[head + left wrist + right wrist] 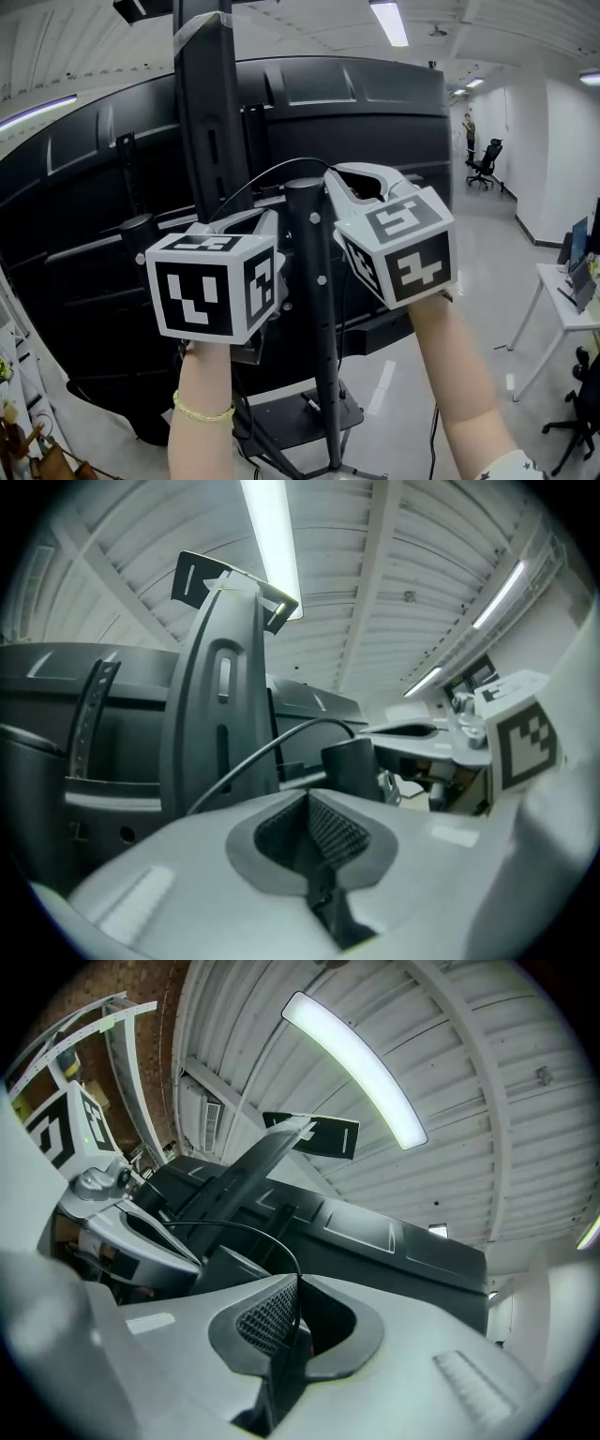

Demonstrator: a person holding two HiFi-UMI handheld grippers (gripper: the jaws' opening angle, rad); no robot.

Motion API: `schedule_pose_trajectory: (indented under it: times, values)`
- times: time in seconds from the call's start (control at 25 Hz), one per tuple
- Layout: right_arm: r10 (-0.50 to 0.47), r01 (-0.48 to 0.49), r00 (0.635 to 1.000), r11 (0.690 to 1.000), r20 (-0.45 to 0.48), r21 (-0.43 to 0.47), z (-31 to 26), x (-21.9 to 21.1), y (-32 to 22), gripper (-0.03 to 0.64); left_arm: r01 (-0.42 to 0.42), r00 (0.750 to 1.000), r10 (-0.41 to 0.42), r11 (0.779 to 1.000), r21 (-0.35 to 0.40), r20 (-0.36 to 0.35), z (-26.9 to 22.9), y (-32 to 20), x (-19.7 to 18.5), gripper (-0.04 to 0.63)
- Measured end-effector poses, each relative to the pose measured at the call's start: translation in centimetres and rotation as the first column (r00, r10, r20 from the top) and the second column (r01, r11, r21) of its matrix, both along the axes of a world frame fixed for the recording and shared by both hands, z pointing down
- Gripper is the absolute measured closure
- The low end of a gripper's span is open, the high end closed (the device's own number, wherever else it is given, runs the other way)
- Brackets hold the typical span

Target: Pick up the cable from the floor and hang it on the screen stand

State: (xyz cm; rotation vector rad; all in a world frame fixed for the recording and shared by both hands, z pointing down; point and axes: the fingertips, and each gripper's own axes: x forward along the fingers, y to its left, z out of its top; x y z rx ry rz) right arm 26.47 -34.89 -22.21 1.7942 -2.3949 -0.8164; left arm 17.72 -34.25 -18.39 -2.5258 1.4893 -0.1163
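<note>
Fingers (265, 1319) of the right gripper (296, 1283) are clenched on the cable (253, 1231), and we can see the thin black line run straight down between the meshed pads. From that pinch the cable curves up and over to the left in a smooth arc. It passes just above the capped top (305, 187) of the screen stand (323, 366), then goes out of sight behind the left gripper (307, 797). Over there the fingers (339, 829) are pressed together, with the cable running past on their left rather than between them.

We've got both grippers high and close together, one on either side of the stand, marker cubes toward us. Just beyond them rises the tall dark spine (202, 112), and behind that is the wide black back of the screen (394, 112). Down low, the base plate (300, 422) sits on the glossy floor (394, 394). Far off to the right we have a white tabletop (567, 305), an office chair (486, 161) and a person (469, 131) standing beside it.
</note>
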Motion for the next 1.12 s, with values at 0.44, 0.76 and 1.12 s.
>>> schedule_pose_trajectory:
  times: [0.44, 0.76, 1.12]
  values:
    - [-0.053, 0.055, 0.998, 0.998, 0.029, -0.043, 7.1, 1.1, 0.4, 0.592, 0.07, 0.997, -0.072, 0.997, -0.038, -0.038, 8.4, 0.2, 0.7, 0.588]
    - [-0.179, 0.219, 0.959, 0.961, 0.221, -0.17, 20.7, 1.2, 4.6, 0.617, 0.107, 0.989, -0.113, 0.992, -0.064, -0.092, 19.2, 4.1, 1.5, 0.588]
    - [-0.154, 0.276, 0.931, 0.891, 0.331, -0.362, 36.3, 0.2, 7.8, 0.617, 0.136, 0.967, -0.173, 0.971, -0.195, -0.189, 33.2, 7.1, 1.7, 0.588]
